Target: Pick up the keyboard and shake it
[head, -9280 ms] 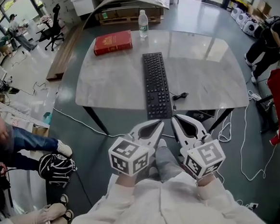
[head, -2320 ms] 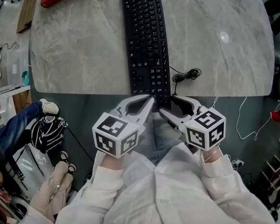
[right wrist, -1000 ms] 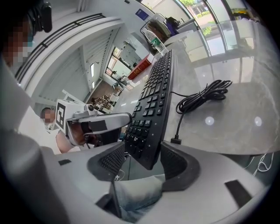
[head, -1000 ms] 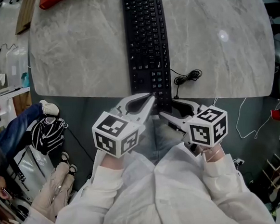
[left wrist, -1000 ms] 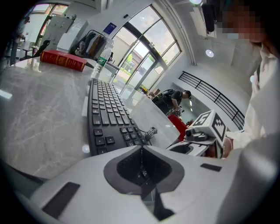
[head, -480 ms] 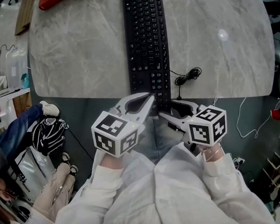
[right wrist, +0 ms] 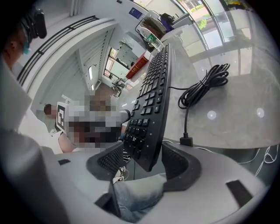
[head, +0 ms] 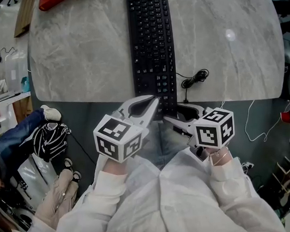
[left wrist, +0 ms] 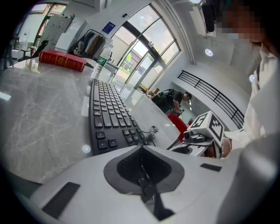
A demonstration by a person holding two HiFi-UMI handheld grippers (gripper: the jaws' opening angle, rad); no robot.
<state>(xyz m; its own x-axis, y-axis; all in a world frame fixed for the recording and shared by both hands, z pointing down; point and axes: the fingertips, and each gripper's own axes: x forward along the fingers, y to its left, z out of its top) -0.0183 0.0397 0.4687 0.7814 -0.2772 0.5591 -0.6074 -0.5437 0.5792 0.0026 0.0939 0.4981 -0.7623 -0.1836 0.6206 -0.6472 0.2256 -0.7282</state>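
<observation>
Straddling the near end of the keyboard (right wrist: 151, 100), the right gripper (right wrist: 144, 162) is seen with its jaws opening; the overhanging edge sits between the pads but is not pressed. The left gripper (left wrist: 141, 154) is pressed together on nothing, just beside that same end. The keyboard is laid lengthwise on the marble table (head: 80, 53), its coiled cable (head: 194, 78) to the right. A deeper, squarer bite should be taken before closing, so that the grip is not lost in shaking.
</observation>
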